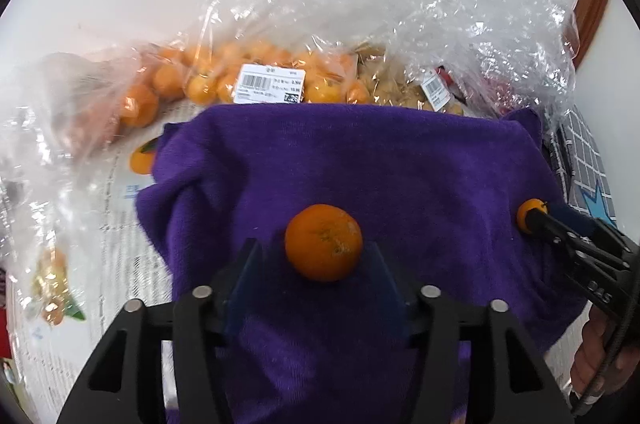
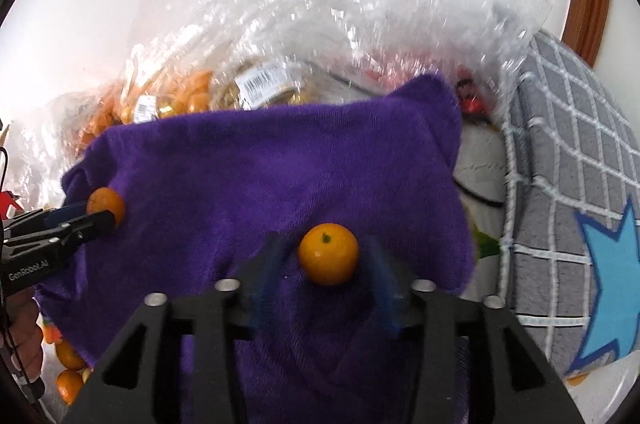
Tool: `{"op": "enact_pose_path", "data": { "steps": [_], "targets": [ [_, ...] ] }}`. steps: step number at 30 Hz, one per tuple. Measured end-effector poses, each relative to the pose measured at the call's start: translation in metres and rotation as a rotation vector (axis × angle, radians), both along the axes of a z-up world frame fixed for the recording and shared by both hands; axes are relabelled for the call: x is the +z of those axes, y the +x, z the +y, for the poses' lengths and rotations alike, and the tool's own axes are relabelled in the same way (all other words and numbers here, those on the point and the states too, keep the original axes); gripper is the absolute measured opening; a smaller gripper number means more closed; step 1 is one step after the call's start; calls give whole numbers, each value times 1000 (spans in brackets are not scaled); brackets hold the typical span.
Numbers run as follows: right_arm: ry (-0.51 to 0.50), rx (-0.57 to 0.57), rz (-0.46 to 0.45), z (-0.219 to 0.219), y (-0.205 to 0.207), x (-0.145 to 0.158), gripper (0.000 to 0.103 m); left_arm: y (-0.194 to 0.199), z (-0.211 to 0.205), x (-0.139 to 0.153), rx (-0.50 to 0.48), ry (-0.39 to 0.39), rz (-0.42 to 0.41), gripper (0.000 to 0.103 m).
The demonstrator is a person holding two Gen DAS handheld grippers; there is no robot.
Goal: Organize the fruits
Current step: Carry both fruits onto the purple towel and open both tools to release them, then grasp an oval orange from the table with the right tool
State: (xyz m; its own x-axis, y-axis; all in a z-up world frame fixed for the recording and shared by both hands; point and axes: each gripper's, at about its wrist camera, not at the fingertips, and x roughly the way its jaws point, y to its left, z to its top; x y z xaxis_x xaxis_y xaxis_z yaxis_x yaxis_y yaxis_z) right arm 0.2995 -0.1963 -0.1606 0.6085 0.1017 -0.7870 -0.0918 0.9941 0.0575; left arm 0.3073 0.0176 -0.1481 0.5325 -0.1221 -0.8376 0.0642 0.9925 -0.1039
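A purple towel (image 1: 360, 159) is lying spread over most of both views, serving as the sorting surface. Behind it, from ten to two o'clock, crinkled clear plastic bags (image 1: 320, 3) are piling up against the white wall: one bag of small oranges (image 1: 208, 75) with a barcode label (image 1: 270, 83) is sitting at eleven o'clock, and a bag of pale yellowish produce (image 1: 384, 79), too blurred to name, is sitting at one o'clock. A grey checked cushion (image 2: 560, 151) is filling the three o'clock side of the right wrist view.

The step in hand looks like setting fruit down on the towel, one piece per gripper. The left gripper (image 1: 316, 260) is standing with its jaws apart around a larger orange (image 1: 323, 242) that is resting on the towel; the right-hand finger is sitting just beside the fruit, and whether it is touching cannot be told. The right gripper (image 2: 325, 260) is likewise standing with jaws apart, clear gaps showing on both sides of a smaller orange (image 2: 328, 252) that is lying on the cloth with its stem end up.

So both fruits are sitting on the towel, well apart, each at twelve o'clock of its own gripper. In my judgement the next move is calling for lifting straight back without nudging either fruit, since round fruit on soft cloth may roll.
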Motion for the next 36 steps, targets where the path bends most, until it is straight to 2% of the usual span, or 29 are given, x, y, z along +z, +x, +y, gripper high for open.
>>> {"op": "enact_pose_path", "data": {
  "steps": [1,3,6,8,11,18,21,24,27,30,36],
  "targets": [
    [-8,-1,-20,0,-4,6,67,-2,0,3,-1,-5,1,58],
    [-33,-14,-53,1,-15,19,78,-12,1,11,5,-11,-8,59],
    [-48,-34,-85,0,-31,36,83,-28,1,24,23,-6,-28,59],
    [-64,-66,-94,0,-45,48,90,-44,0,33,30,-6,-41,59],
    [-99,-121,-122,-1,-69,64,90,-69,0,44,37,-31,-72,59],
    [-94,-112,-187,-7,-131,84,90,-134,4,63,56,-23,-140,59],
    [-45,-135,-220,-15,-157,87,90,-154,8,66,55,-45,-144,59],
    [54,-114,-254,-24,-184,89,90,-177,14,70,83,-46,-176,59],
    [34,-117,-274,-24,-204,90,90,-192,18,64,87,-77,-154,59],
    [-37,-123,-274,-19,-218,87,90,-207,18,61,90,-45,-133,59],
    [-2,-70,-223,-11,-232,74,90,-227,33,56,108,-48,-129,59]
  ]
}}
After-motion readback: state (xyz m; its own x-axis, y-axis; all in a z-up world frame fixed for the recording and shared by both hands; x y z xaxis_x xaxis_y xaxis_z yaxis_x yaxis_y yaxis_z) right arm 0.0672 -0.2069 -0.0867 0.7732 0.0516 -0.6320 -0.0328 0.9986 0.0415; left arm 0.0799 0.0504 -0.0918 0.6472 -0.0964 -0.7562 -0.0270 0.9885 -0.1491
